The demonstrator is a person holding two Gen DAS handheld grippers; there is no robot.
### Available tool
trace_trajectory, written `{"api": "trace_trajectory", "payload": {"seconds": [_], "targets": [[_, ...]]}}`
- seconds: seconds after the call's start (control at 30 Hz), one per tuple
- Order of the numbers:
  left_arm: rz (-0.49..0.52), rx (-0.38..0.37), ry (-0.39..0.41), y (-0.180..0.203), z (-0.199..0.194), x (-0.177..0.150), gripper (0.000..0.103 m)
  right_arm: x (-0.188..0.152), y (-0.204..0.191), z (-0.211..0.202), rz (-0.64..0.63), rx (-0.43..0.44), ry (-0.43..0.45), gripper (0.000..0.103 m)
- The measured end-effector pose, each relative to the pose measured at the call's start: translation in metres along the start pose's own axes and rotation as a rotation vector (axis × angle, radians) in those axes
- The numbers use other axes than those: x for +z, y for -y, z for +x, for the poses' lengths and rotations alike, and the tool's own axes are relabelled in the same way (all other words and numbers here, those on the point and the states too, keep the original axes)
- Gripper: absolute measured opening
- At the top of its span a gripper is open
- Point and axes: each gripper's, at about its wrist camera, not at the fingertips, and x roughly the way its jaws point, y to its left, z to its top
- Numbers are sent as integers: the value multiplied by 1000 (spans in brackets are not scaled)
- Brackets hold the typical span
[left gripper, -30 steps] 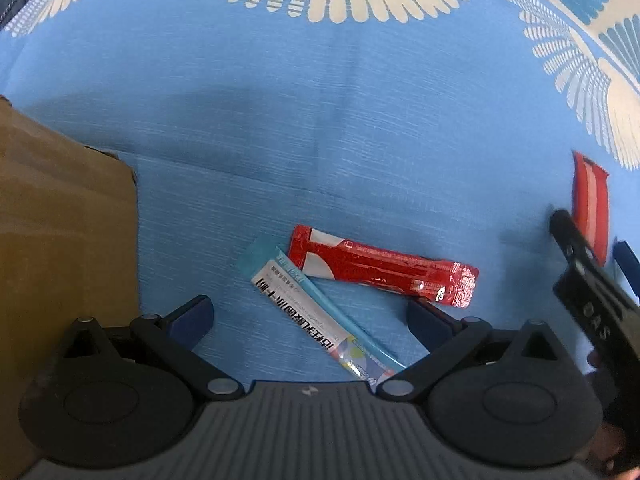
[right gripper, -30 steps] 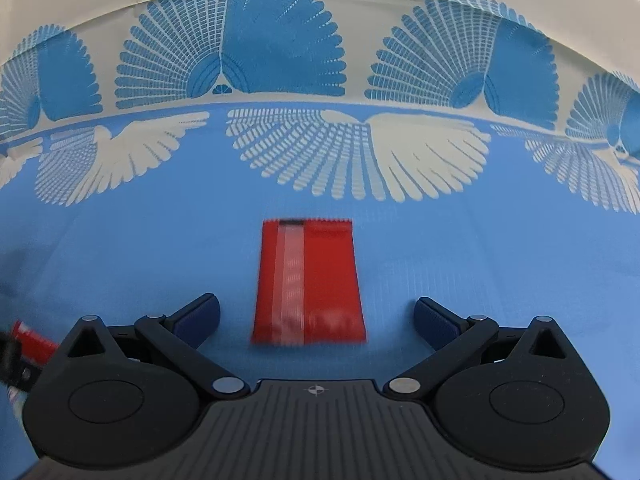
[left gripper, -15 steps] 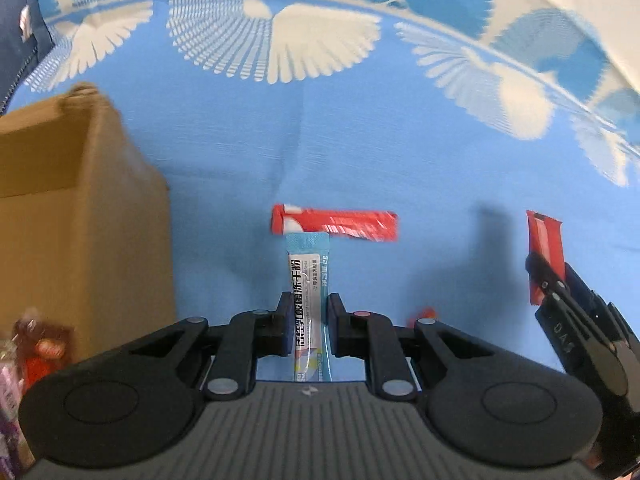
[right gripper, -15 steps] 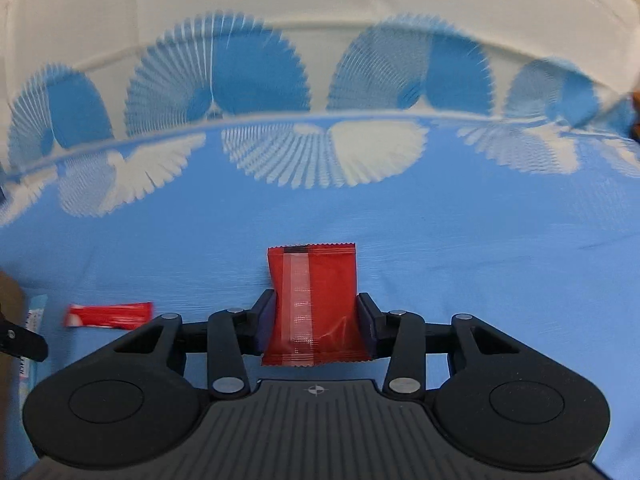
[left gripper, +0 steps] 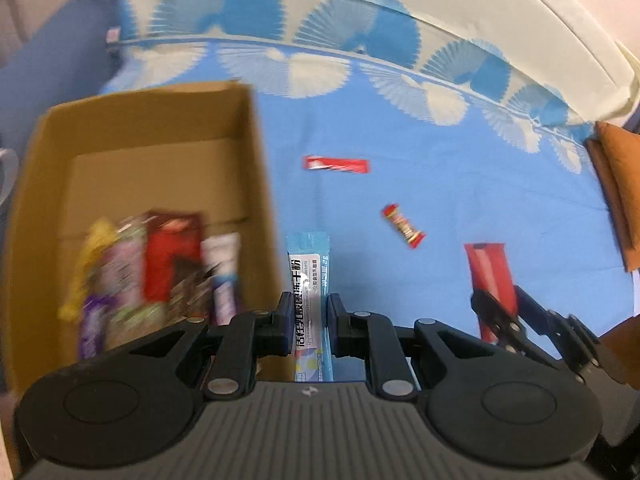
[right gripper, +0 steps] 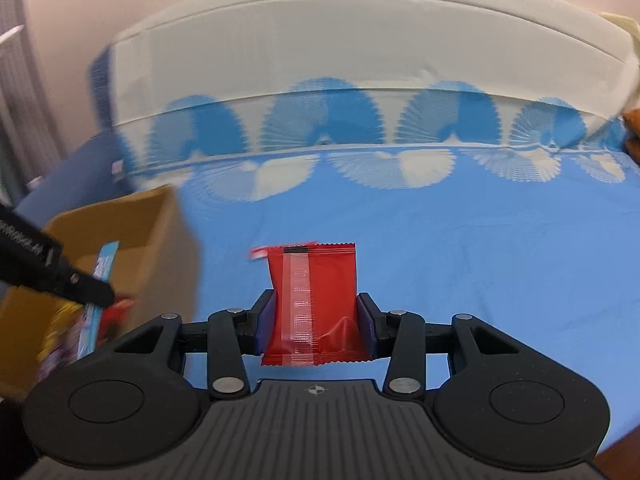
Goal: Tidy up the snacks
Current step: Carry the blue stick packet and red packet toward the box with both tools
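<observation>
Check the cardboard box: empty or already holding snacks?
Already holding snacks. The left wrist view looks into the open cardboard box, where several blurred packets, red, purple and yellow, lie at its near end; the far end looks bare.

Bed under a blue sheet (left gripper: 460,200) with white fan print, open cardboard box (left gripper: 160,128) resting on it, red stick packet (left gripper: 336,164) just beside the box, small red candy (left gripper: 403,225) farther out, well apart from the box

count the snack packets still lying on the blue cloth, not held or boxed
2: a long red stick packet beyond the cardboard box, and a small red candy right of it. More may be hidden.
</observation>
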Motion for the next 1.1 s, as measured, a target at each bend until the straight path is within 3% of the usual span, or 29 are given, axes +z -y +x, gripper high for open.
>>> {"api": "trace_trajectory", "payload": {"seconds": [0.3, 0.5, 0.8, 1.1], "targets": [[-74, 55, -12, -67, -53, -97, 18, -38, -100, -72, -159, 194, -49, 46], [-86, 71, 23, -92, -73, -139, 18, -58, -143, -102, -266, 224, -57, 46], [-91, 17, 86, -97, -96, -163, 18, -66, -158, -132, -317, 182, -15, 46], [-104, 15, 129, -102, -112, -173, 18, -70, -167, -146, -352, 181, 19, 46]]}}
